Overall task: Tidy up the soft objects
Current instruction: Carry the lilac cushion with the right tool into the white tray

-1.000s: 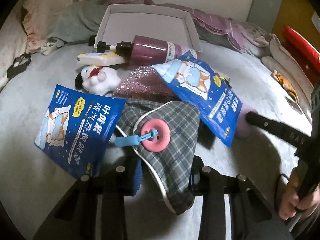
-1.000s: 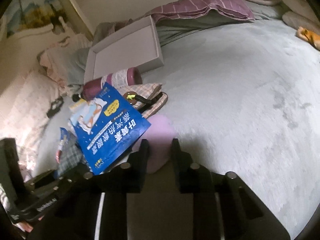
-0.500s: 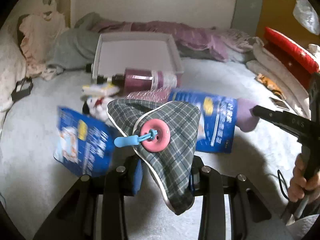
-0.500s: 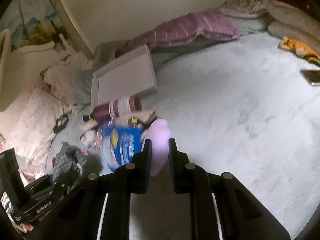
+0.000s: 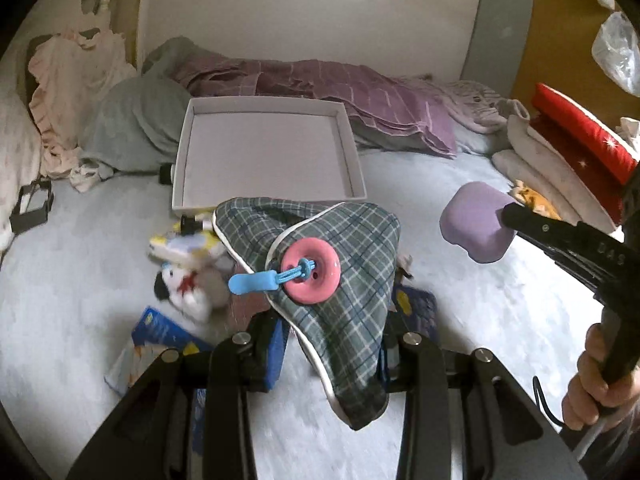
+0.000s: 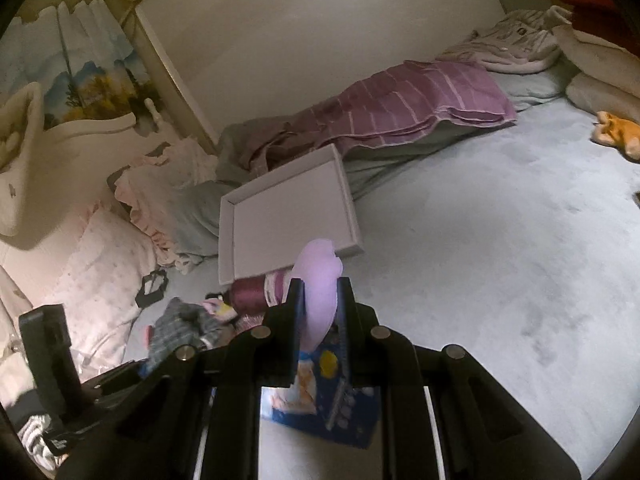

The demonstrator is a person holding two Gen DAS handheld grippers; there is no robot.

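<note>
My left gripper [image 5: 332, 332] is shut on a grey plaid fabric pouch [image 5: 344, 280] with a pink button [image 5: 310, 271] and blue tab, held up above the bed. My right gripper [image 6: 318, 292] is shut on a soft lilac object [image 6: 318, 280], also lifted; it shows at the right in the left wrist view [image 5: 476, 224]. An empty white box [image 5: 268, 156] lies ahead on the bed, also in the right wrist view [image 6: 284, 216]. A small white plush toy [image 5: 184, 288] lies below on the blanket.
Blue packets [image 5: 160, 336] [image 6: 328, 404], a maroon bottle [image 6: 252, 294] and a yellow-white item [image 5: 188, 246] lie on the pale blue blanket. Purple bedding [image 5: 340, 92], a grey pillow [image 5: 132, 128] and pink cloth [image 5: 68, 80] line the back. Red cushion [image 5: 580, 136] is at right.
Both grippers have risen with their loads. The pile of packets, bottle and plush has dropped lower in view, and the white box now sits straight ahead.
</note>
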